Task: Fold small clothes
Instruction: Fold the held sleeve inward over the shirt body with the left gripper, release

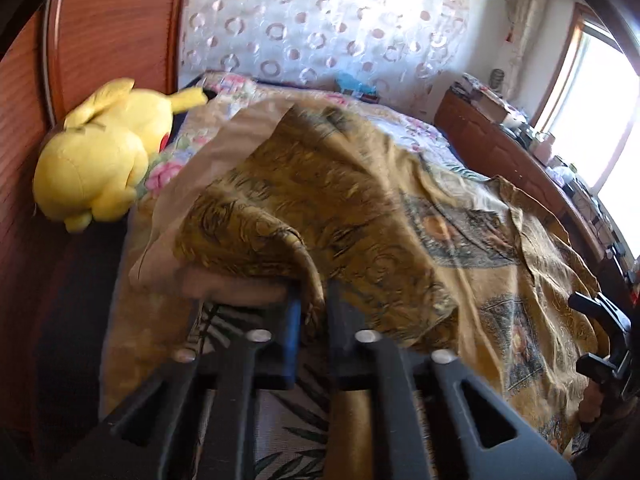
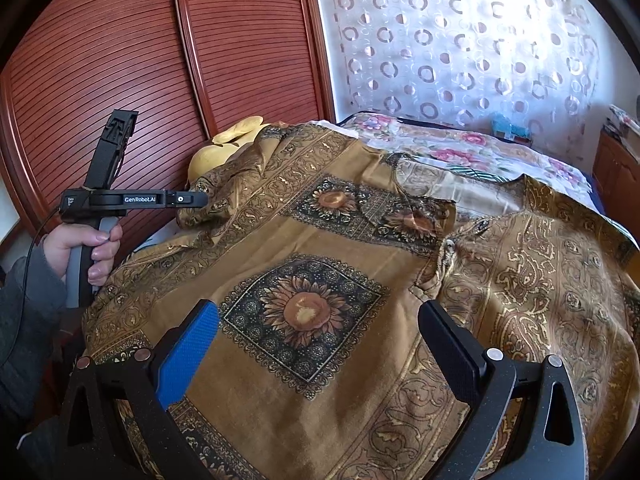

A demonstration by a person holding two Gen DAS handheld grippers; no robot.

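A brown shirt (image 2: 360,248) with gold paisley and sunflower squares lies spread on the bed. My left gripper (image 1: 314,308) is shut on the shirt's left sleeve (image 1: 280,208) and holds it lifted, its pale underside showing. The same gripper shows in the right wrist view (image 2: 200,200), pinching the bunched sleeve (image 2: 224,196) at the left. My right gripper (image 2: 320,332) is open and empty, hovering just over the shirt's lower front with a sunflower square between its fingers. It appears at the right edge of the left wrist view (image 1: 600,320).
A yellow plush toy (image 1: 104,160) sits at the bed's left edge by the red-brown slatted wardrobe doors (image 2: 140,60). A floral quilt (image 2: 460,148) covers the far bed under a patterned curtain (image 2: 460,40). A wooden cabinet (image 1: 500,148) with clutter runs along the right.
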